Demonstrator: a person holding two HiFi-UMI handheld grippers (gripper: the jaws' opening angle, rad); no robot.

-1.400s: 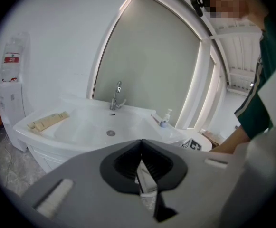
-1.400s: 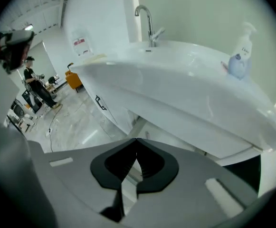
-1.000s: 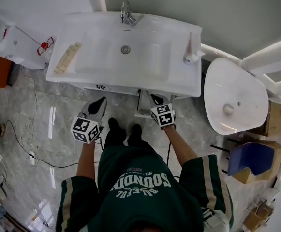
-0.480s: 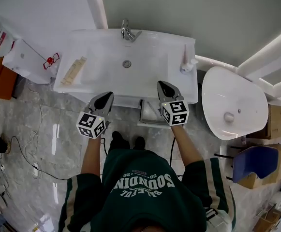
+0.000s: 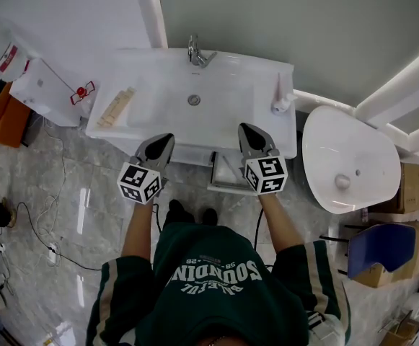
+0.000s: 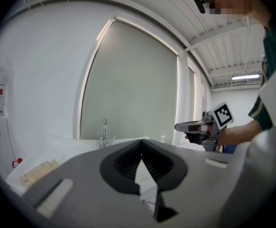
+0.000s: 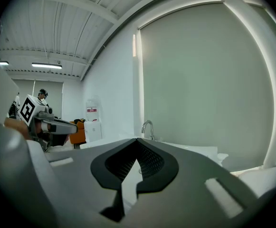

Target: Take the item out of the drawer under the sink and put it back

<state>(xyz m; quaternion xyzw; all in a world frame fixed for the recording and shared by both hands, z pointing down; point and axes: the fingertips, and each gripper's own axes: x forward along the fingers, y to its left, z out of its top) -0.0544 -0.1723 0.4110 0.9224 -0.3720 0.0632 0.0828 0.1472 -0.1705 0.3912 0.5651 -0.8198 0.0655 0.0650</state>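
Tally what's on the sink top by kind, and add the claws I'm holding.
Faucet: 1
Dispenser bottle: 1
Beige slatted item: 1
Claws: 2, left claw and right claw
Total: 5

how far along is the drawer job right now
Done: the drawer under the sink looks pulled out; what it holds is unreadable. In hand: nothing, the left hand-held gripper and right hand-held gripper are both shut and empty by the sink's front edge. Left: at least closing the drawer.
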